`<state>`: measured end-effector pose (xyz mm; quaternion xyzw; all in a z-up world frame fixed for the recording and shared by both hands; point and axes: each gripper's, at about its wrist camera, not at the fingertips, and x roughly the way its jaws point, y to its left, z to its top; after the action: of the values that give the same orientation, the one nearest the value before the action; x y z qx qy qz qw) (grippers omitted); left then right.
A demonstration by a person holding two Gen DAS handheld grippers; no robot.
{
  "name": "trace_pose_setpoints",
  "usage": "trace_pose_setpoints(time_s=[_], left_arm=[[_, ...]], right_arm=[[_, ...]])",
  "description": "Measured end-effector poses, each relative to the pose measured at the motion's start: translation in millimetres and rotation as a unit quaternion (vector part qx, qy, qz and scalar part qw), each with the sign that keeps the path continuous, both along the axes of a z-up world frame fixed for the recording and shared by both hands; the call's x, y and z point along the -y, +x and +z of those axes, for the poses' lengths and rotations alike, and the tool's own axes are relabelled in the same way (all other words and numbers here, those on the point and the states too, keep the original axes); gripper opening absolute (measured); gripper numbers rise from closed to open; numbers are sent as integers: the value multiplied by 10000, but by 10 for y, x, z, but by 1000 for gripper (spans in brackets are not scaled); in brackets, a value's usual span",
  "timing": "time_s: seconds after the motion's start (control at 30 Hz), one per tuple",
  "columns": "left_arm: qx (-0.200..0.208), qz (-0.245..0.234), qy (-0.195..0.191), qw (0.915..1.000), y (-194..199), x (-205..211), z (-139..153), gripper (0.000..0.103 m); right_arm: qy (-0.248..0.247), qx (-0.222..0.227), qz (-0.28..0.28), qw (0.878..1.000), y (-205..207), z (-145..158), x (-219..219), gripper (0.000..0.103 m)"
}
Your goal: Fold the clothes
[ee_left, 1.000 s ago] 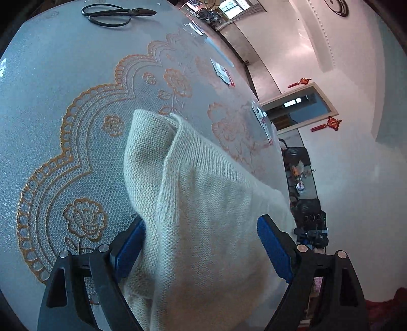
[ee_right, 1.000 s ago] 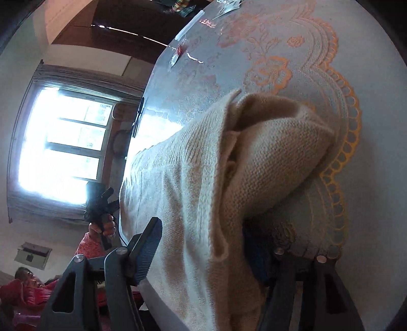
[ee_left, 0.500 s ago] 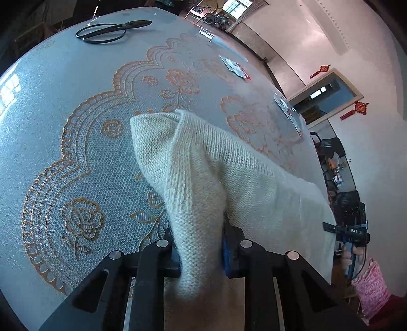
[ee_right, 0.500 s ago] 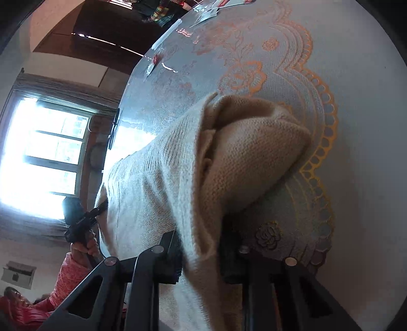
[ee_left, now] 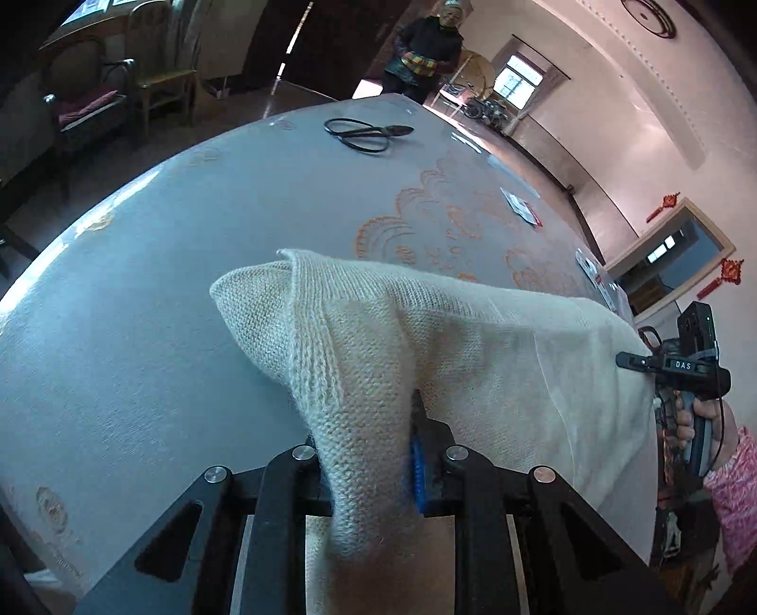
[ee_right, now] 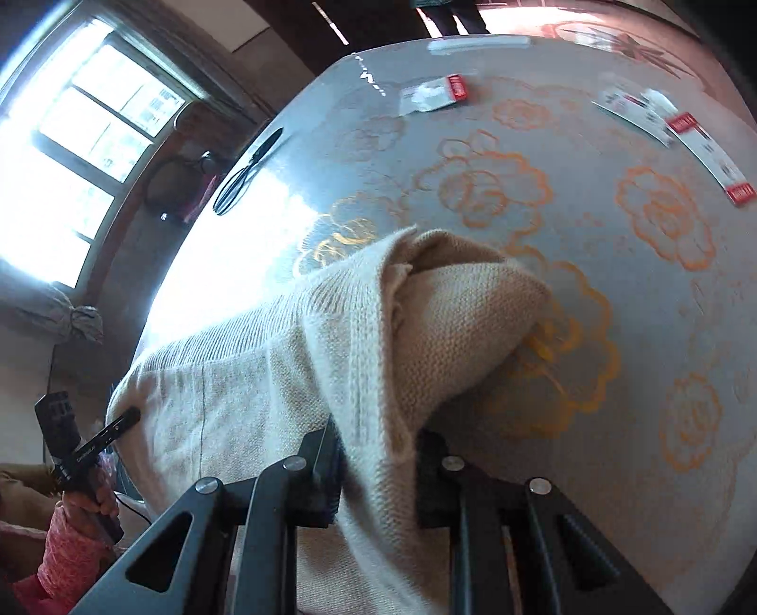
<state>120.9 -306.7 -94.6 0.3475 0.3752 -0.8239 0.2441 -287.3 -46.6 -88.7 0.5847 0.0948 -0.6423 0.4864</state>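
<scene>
Left wrist: both claws clamp sweater (ee_left: 426, 350); scissors (ee_left: 366, 134) lie well beyond.

This is a lived-in home, a large family room. A big round worktop (ee_left: 165, 265) under a grey cloth printed with orange flowers fills the space ahead of the fingers, with black scissors (ee_left: 366, 134) lying at its far side and small paper packets (ee_right: 433, 94) scattered beyond. Past the far edge stand wooden armchairs (ee_left: 90, 101) with a red cushion, up to the left of the fingers. Red knot charms (ee_left: 726, 276) hang beside a doorway (ee_left: 672, 258) on the pale wall to the right, and a round wall clock (ee_left: 648, 16) sits high up. A bright window (ee_right: 85, 156) with a tied-back curtain (ee_right: 78, 317) lies left.
</scene>
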Motion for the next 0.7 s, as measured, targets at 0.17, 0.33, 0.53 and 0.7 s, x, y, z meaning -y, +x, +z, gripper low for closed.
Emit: trace_pose_setpoints(time_s=[0.17,0.33,0.53,0.7], left_arm=[[98,938,-424,9946,610,-35,102,21],[278,1611,-640,9845,1066,117,102,21],[467,2081,-673,9747,1262,378,-39,22],[558,2190,-529,9727,1508,473,-153,23]], right_arm=[[-95,-304,709,9970,356,136,1126,20],[-45,-755,1368,9877,855,244,2145,20],[2,-1069,1708,9795,1247,223,3171,20],[247,-1194,1729,9774,1353,15,3679,20]])
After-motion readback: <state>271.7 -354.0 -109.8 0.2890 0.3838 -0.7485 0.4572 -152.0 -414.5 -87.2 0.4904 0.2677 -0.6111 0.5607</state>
